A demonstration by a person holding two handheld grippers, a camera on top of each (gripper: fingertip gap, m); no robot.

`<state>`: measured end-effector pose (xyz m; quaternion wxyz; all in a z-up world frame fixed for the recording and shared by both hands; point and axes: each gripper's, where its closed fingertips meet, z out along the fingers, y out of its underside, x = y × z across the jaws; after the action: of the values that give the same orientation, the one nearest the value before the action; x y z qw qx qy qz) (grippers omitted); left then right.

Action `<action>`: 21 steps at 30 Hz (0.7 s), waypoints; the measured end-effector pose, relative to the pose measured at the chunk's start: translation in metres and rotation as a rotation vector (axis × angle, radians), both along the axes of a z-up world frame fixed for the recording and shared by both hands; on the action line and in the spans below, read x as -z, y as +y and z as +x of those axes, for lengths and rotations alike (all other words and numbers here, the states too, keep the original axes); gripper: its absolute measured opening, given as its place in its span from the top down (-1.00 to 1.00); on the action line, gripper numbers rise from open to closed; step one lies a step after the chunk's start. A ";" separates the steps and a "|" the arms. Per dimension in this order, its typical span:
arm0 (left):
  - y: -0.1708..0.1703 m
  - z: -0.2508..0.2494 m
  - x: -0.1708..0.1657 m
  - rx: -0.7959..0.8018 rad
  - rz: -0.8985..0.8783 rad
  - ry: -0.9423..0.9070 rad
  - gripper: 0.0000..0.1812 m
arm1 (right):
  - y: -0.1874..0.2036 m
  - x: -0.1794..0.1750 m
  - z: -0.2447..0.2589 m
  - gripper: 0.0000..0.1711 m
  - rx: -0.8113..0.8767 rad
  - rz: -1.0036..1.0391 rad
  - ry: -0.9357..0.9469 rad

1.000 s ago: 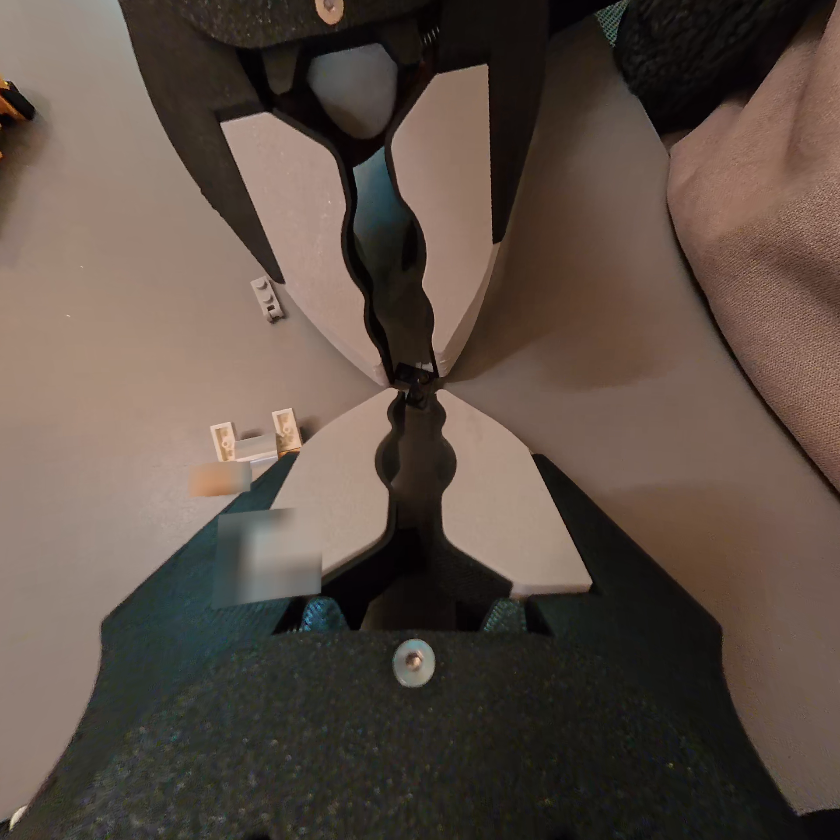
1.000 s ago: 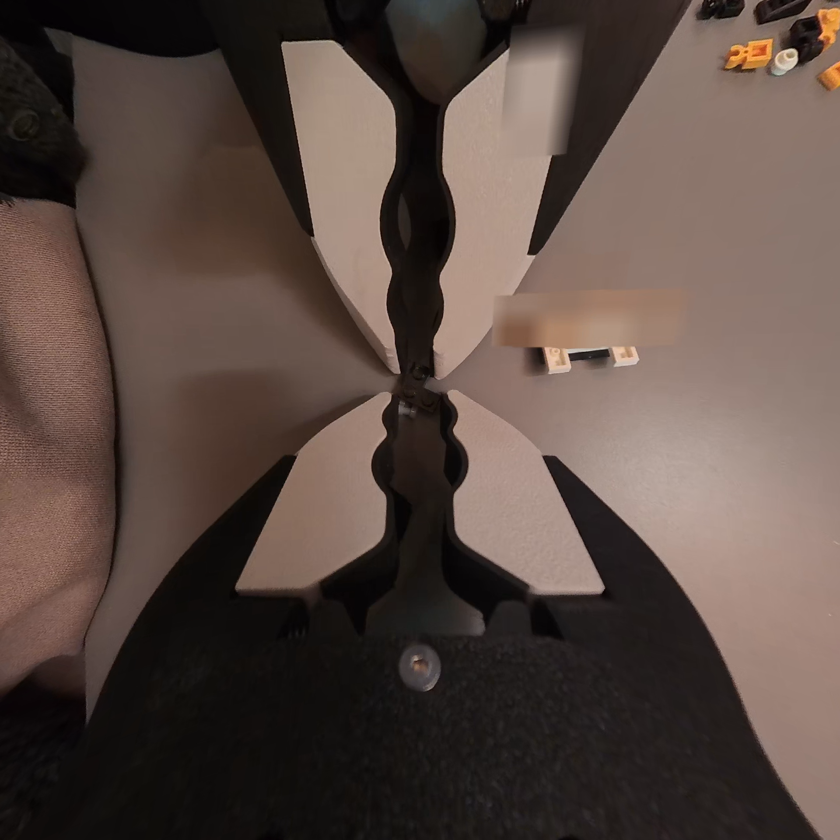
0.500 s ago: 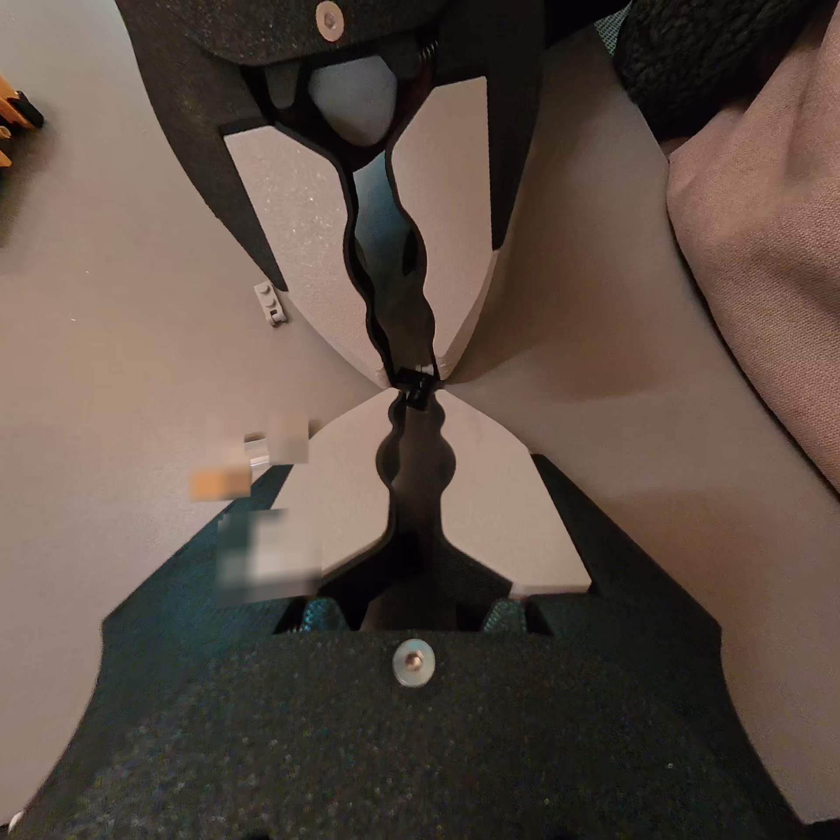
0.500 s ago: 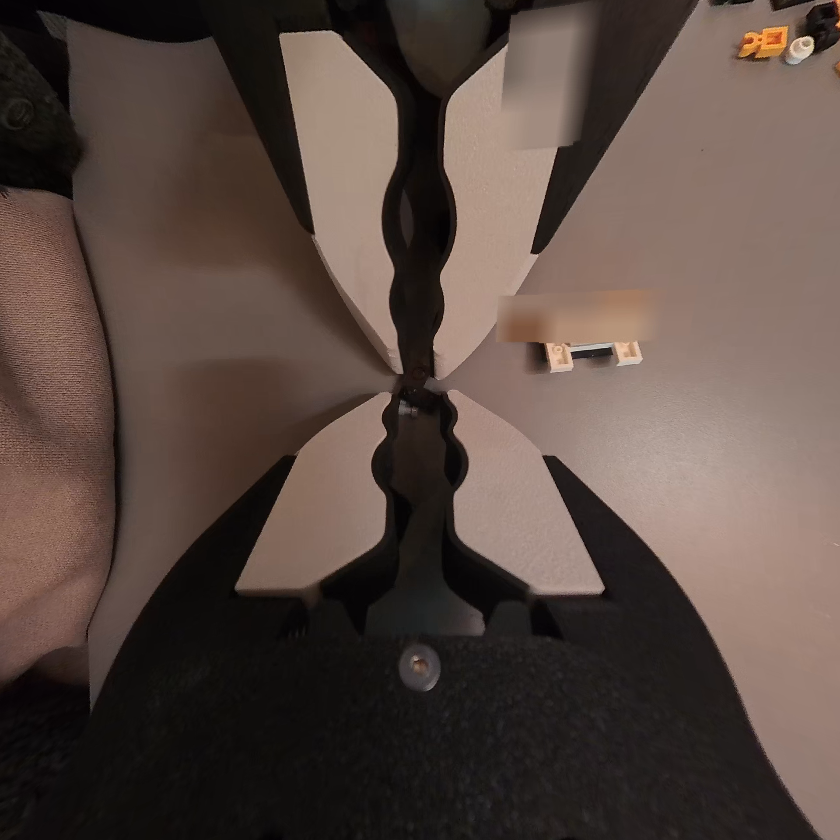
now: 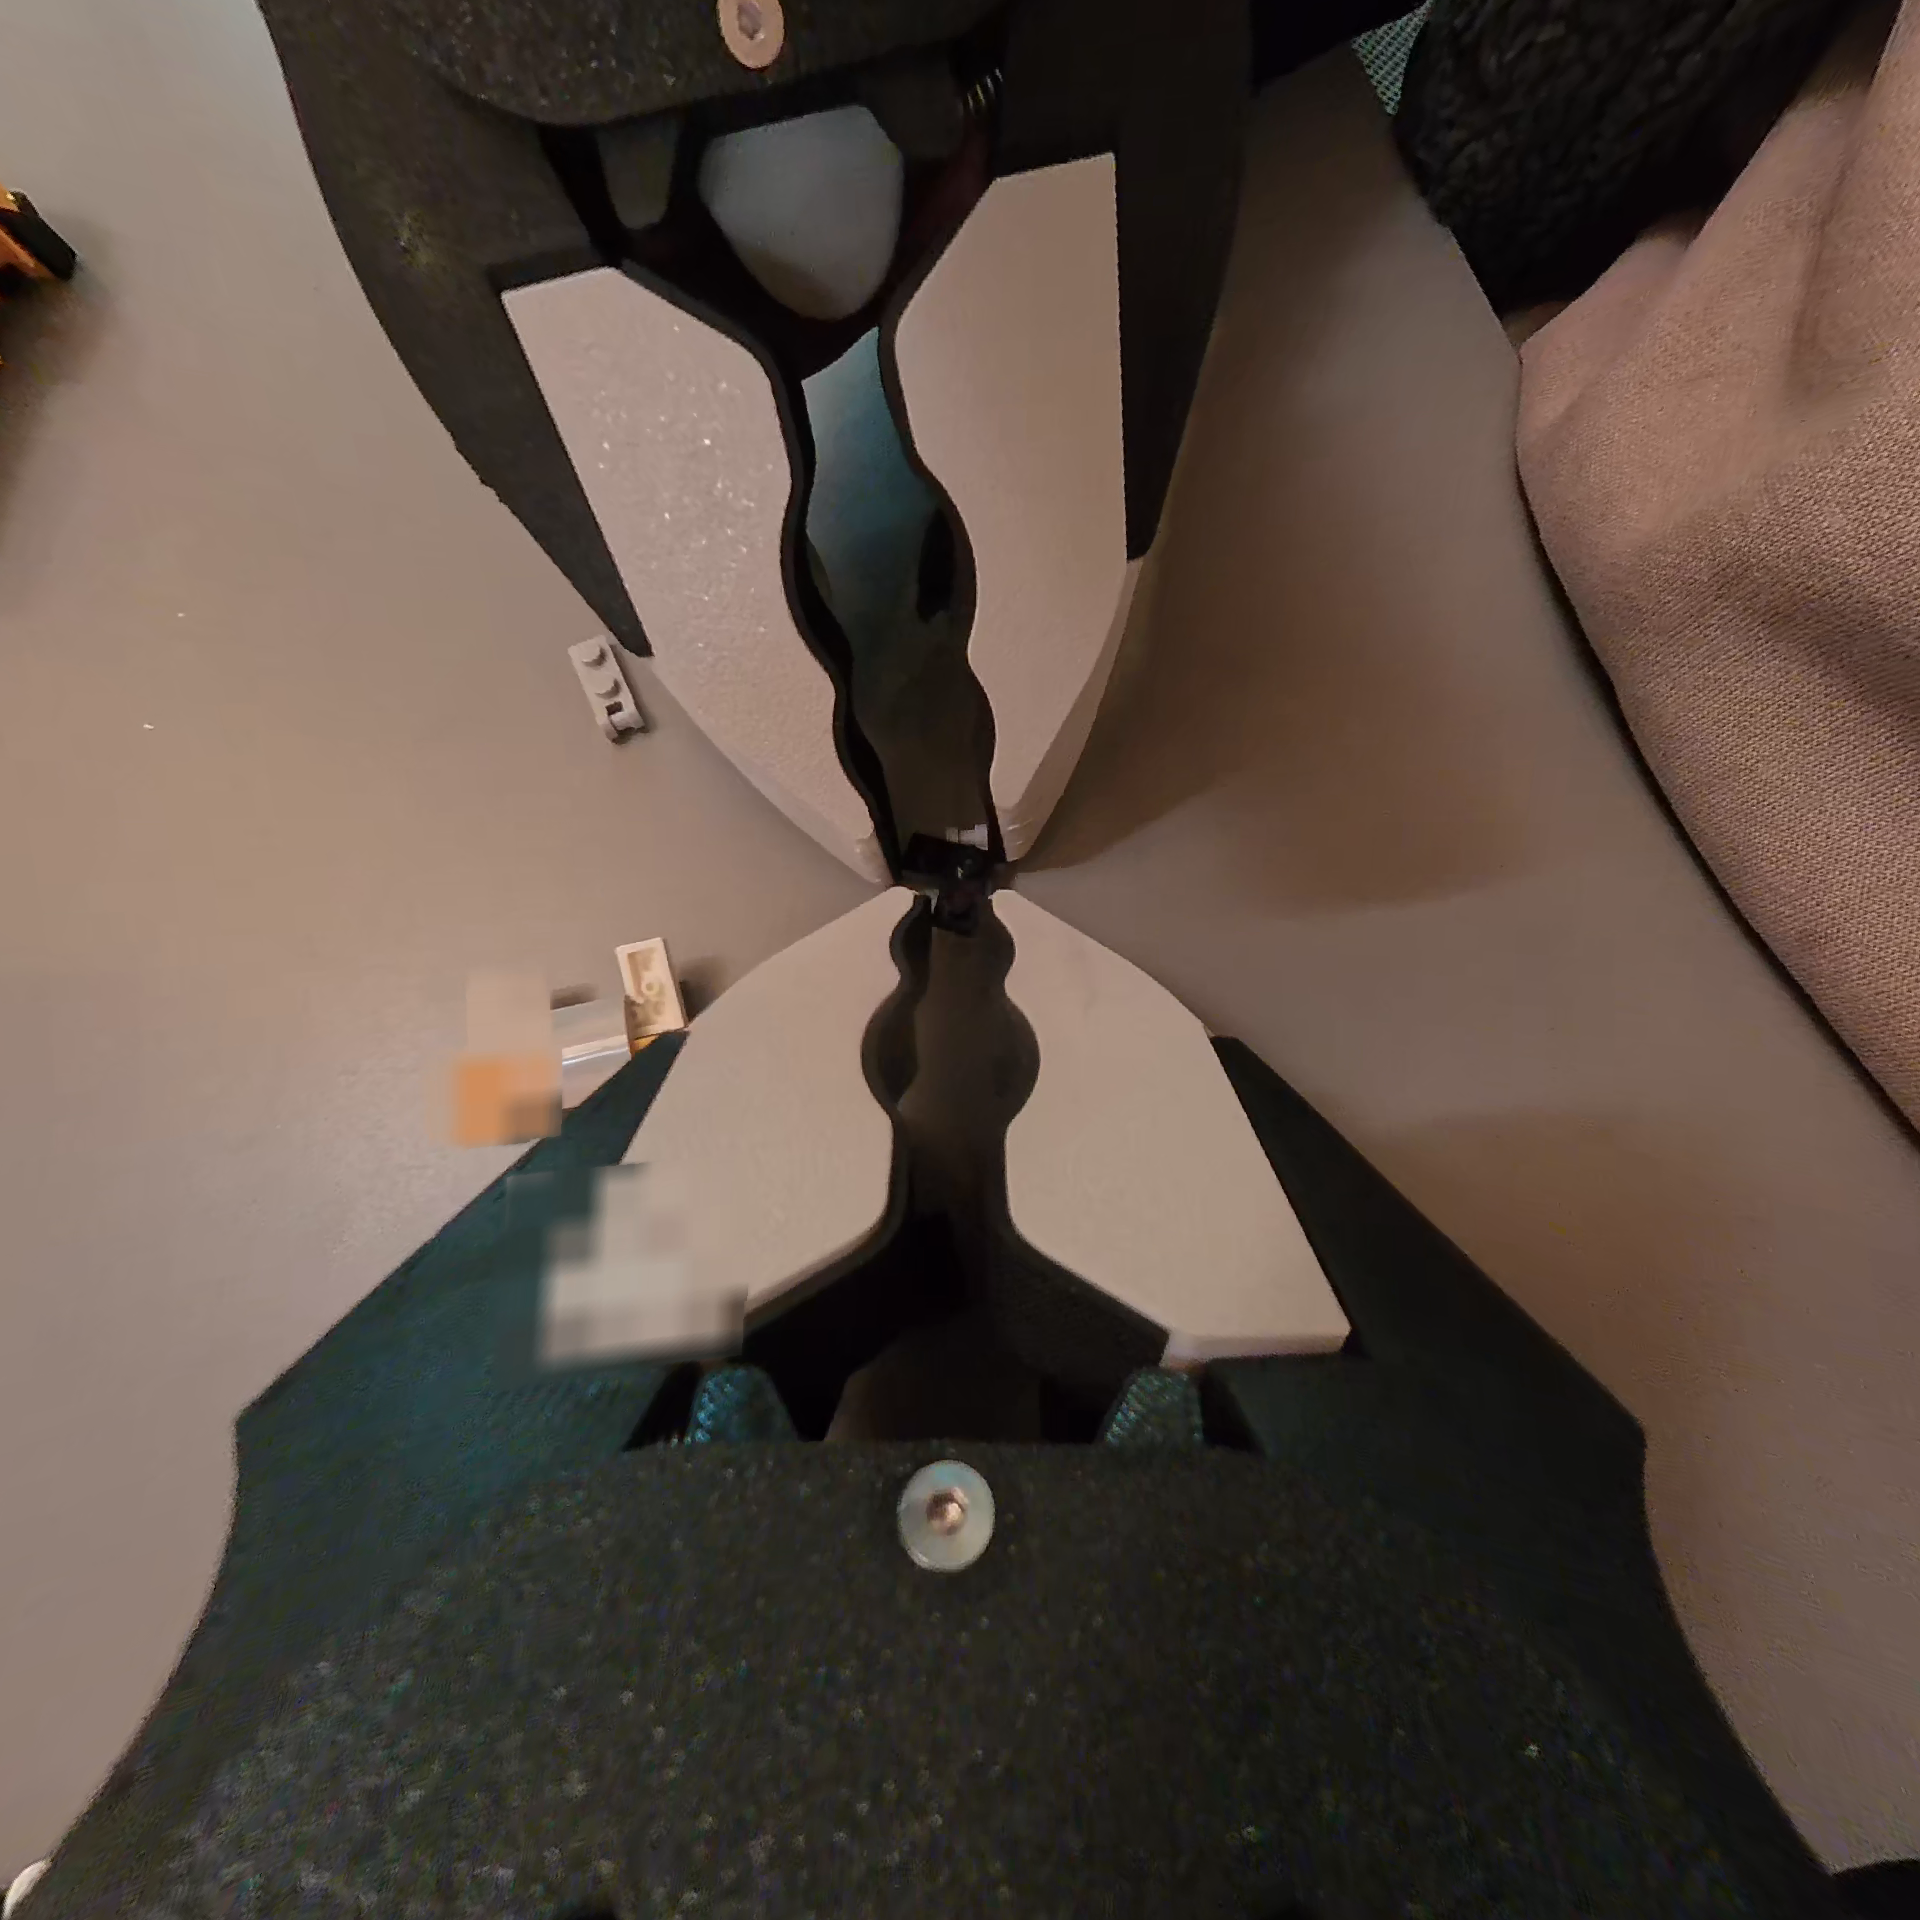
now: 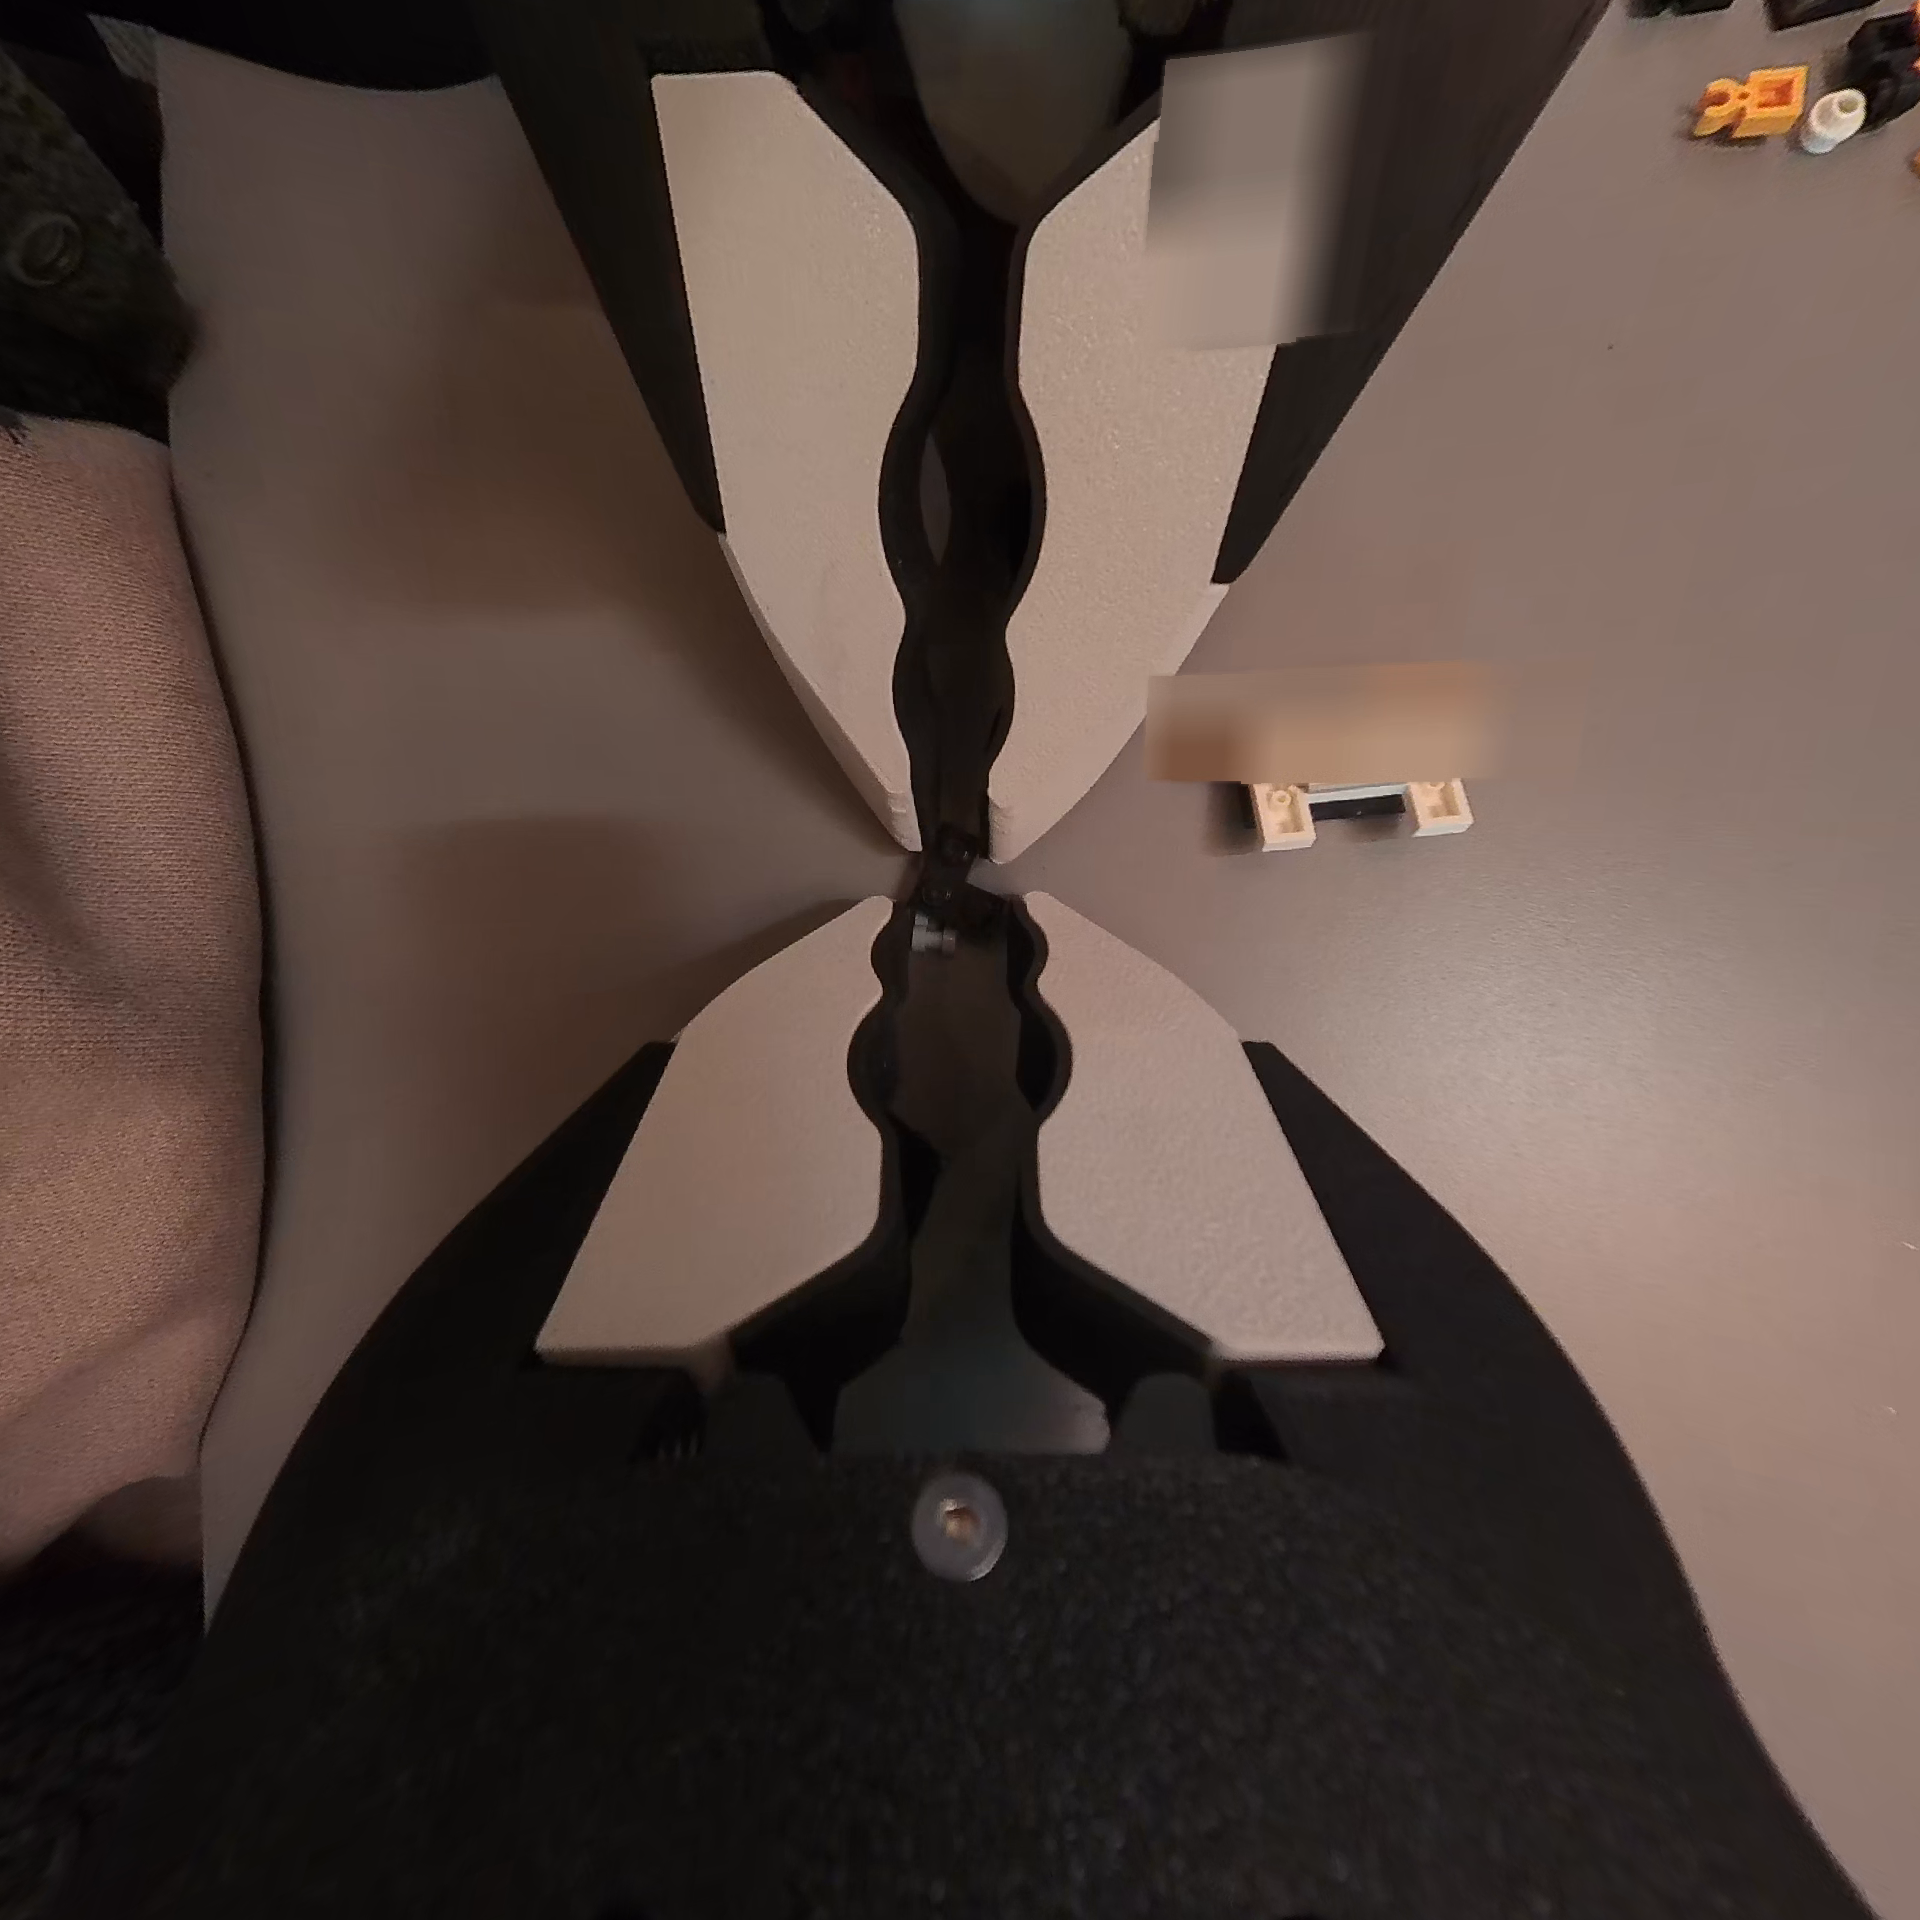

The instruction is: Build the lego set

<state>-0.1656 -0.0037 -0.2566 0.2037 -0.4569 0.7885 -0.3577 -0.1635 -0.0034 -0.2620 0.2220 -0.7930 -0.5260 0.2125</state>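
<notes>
My two grippers meet tip to tip above the grey table [image 5: 312, 935]. In the left wrist view my left gripper [image 5: 951, 920] comes from the bottom, shut on a small black lego piece [image 5: 951, 902]. The right gripper [image 5: 948, 854] comes from the top. In the right wrist view my right gripper [image 6: 951, 925] is shut on a small black and grey lego piece [image 6: 933, 938], and the left gripper [image 6: 951, 844] comes from the top. The two pieces touch at the tips. Their exact shapes are hidden by the fingers.
A small grey plate [image 5: 608, 694] lies on the table left of the grippers. A cream and grey lego assembly [image 5: 644, 992] sits beside them, and it also shows in the right wrist view [image 6: 1356, 816]. Loose orange [image 6: 1756, 109], white and black pieces lie far off. Beige fabric [image 5: 1745, 623] borders the table. Both grippers' tips are close together, under 4 cm apart.
Both grippers stay shut and tip to tip. Both views shift only slightly, and the pieces stay pressed together.
</notes>
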 end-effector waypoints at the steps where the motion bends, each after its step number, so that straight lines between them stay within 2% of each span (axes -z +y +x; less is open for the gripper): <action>1: 0.000 0.000 0.000 0.000 0.000 0.000 0.91 | 0.000 0.000 0.000 0.79 0.001 0.000 0.000; 21: 0.000 -0.001 0.000 0.000 -0.003 0.002 0.91 | -0.003 0.000 0.006 0.70 -0.022 0.006 -0.008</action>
<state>-0.1665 -0.0040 -0.2569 0.2021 -0.4576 0.7883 -0.3583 -0.1577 -0.0065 -0.2616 0.2200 -0.7873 -0.5364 0.2101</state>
